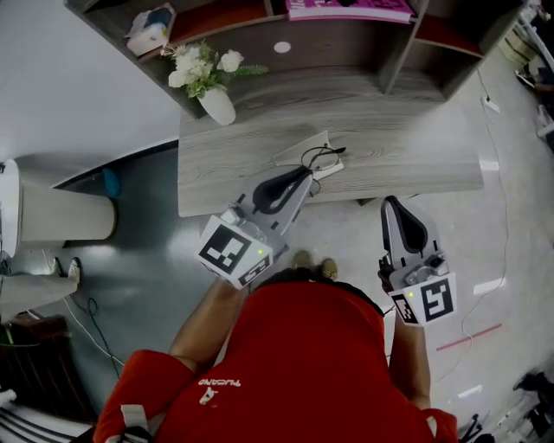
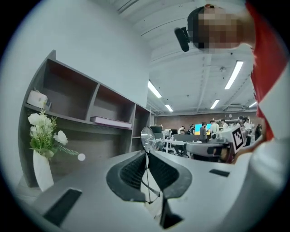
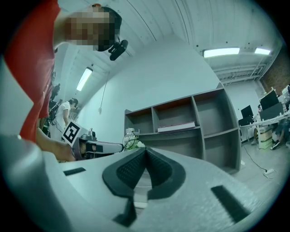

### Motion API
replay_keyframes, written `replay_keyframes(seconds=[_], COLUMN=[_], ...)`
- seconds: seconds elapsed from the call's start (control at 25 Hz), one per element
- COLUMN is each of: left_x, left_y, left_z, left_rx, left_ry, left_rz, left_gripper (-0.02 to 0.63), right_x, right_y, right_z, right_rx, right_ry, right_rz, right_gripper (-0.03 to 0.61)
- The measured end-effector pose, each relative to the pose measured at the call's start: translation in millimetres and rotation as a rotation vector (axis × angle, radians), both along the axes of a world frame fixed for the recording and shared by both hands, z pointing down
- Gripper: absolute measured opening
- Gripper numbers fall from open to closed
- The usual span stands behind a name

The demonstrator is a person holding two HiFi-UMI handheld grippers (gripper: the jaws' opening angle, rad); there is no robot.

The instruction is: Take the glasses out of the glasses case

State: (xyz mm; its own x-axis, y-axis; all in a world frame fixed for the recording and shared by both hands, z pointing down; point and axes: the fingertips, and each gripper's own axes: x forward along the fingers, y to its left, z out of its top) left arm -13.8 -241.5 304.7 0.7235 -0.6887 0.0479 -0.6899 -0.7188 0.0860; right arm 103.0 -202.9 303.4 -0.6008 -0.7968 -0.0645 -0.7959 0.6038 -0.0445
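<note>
My left gripper [image 1: 303, 176] is raised over the front of the grey desk [image 1: 415, 130], shut on thin black-framed glasses [image 1: 322, 157]. In the left gripper view the wire frame runs down between the closed pads [image 2: 131, 174], and one round lens [image 2: 147, 138] stands up past the tips. A pale flat glasses case [image 1: 299, 149] lies on the desk just beyond the glasses. My right gripper [image 1: 391, 202] hangs off the desk's front edge to the right, shut with nothing in it; in its own view the tips [image 3: 146, 152] meet, and the left gripper [image 3: 97, 147] with the glasses [image 3: 129, 140] shows at the left.
A white vase of white flowers [image 1: 212, 82] stands at the desk's back left. Behind it is a grey shelf unit [image 1: 394, 52] holding a pink book [image 1: 351, 9] and a small box [image 1: 149, 30]. A pale cylinder [image 1: 65, 216] stands on the floor at the left.
</note>
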Motion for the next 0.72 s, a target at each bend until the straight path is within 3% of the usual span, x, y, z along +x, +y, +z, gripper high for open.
replay_keyframes(seconds=[0.72], left_x=[0], left_y=[22], left_z=[0], left_rx=[0.009], left_ry=[0.040], left_rz=[0.025], left_gripper=[0.028], right_x=[-6], right_y=[28], right_z=[-1], right_rx=[0.011], right_ry=[0.023], right_rz=[0.012], right_gripper=[0.003])
